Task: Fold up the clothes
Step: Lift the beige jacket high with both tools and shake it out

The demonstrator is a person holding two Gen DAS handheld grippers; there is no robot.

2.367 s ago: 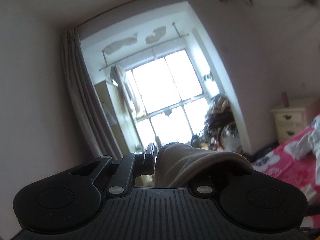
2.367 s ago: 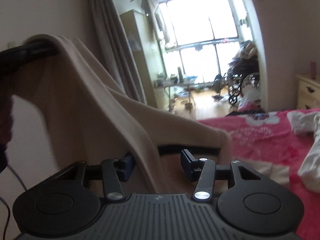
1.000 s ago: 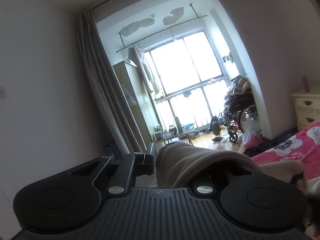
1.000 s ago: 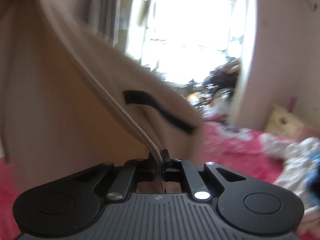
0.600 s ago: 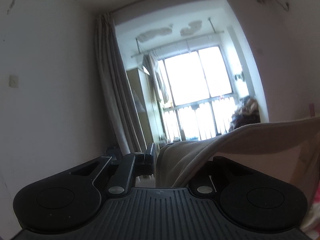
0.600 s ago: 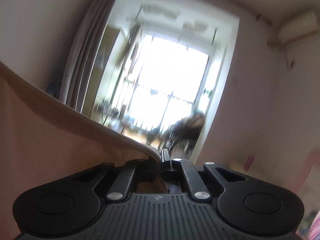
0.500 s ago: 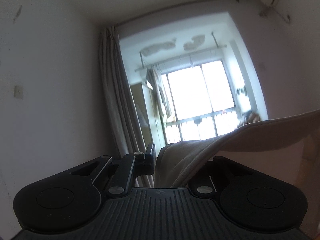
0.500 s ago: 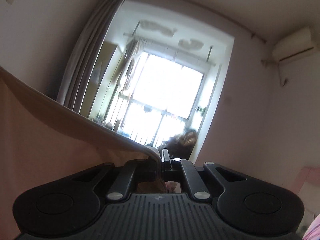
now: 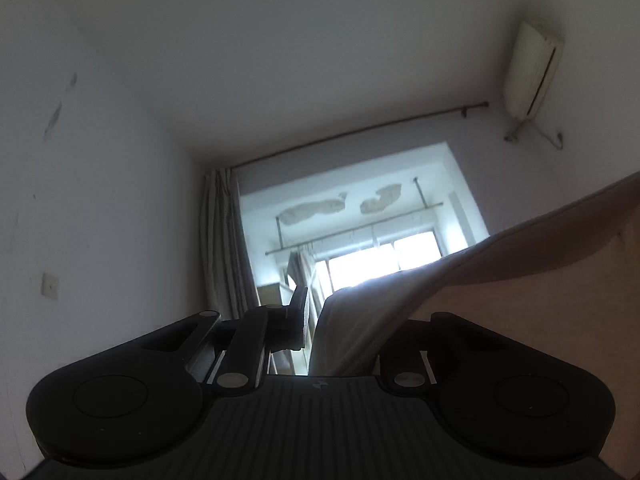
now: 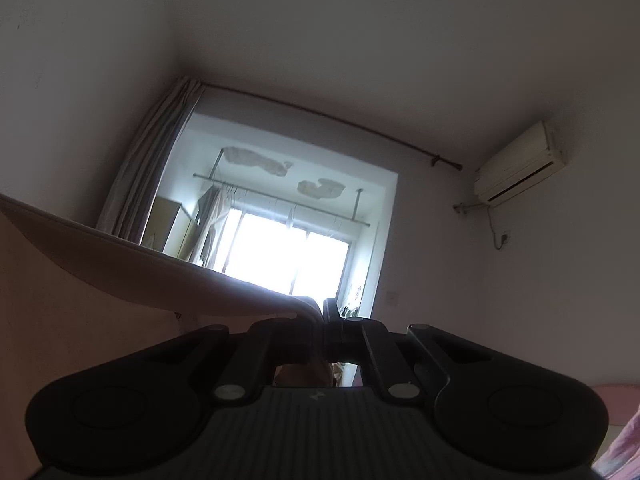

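A beige garment (image 9: 500,264) is held up in the air between both grippers. My left gripper (image 9: 316,320) is shut on a bunched edge of it; the cloth drapes over the right finger and runs off to the right. My right gripper (image 10: 322,316) is shut on another edge of the beige garment (image 10: 80,280), which stretches away to the left. Both cameras tilt up toward the ceiling, so the lower part of the garment and the bed are hidden.
A bright window (image 10: 288,256) with a grey curtain (image 10: 148,160) lies ahead. An air conditioner (image 10: 520,164) hangs on the right wall. A sliver of pink bedding (image 10: 624,440) shows at the lower right of the right wrist view.
Both grippers have risen and tilted further upward with the garment; the window has dropped lower in both views and more ceiling shows. The garment stays stretched between them.
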